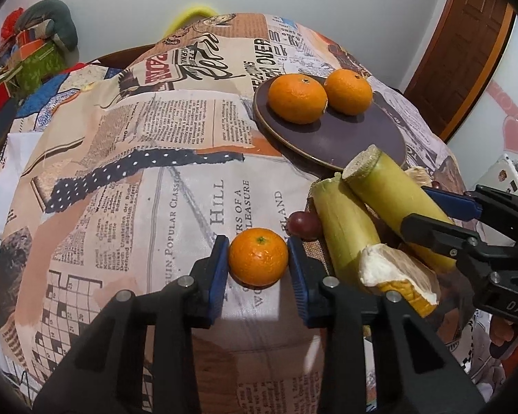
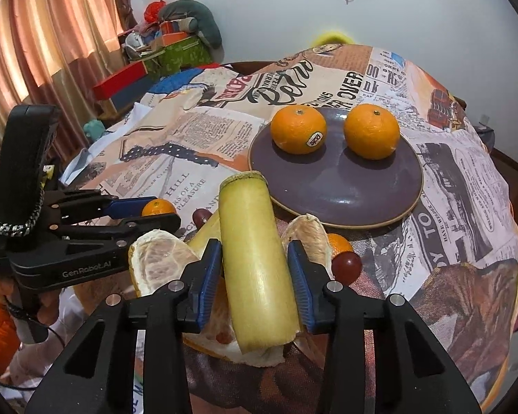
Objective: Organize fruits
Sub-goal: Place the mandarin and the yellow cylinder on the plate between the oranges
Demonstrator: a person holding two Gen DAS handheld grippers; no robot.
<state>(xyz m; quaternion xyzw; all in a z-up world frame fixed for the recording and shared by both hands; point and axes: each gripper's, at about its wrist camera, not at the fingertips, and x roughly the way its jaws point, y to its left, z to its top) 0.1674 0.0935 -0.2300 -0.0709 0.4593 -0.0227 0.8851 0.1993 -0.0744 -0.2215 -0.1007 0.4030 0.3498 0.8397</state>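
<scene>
Mandarin sits clamped between left hand-held gripper pads.

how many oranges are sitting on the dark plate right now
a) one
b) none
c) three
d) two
d: two oranges sit side by side on the far half of the plate; a third, smaller orange lies on the tablecloth between the left gripper pads, off the plate.

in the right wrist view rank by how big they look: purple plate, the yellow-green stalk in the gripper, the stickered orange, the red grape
1. purple plate
2. yellow-green stalk, though nearness to the camera inflates it
3. stickered orange
4. red grape
</scene>
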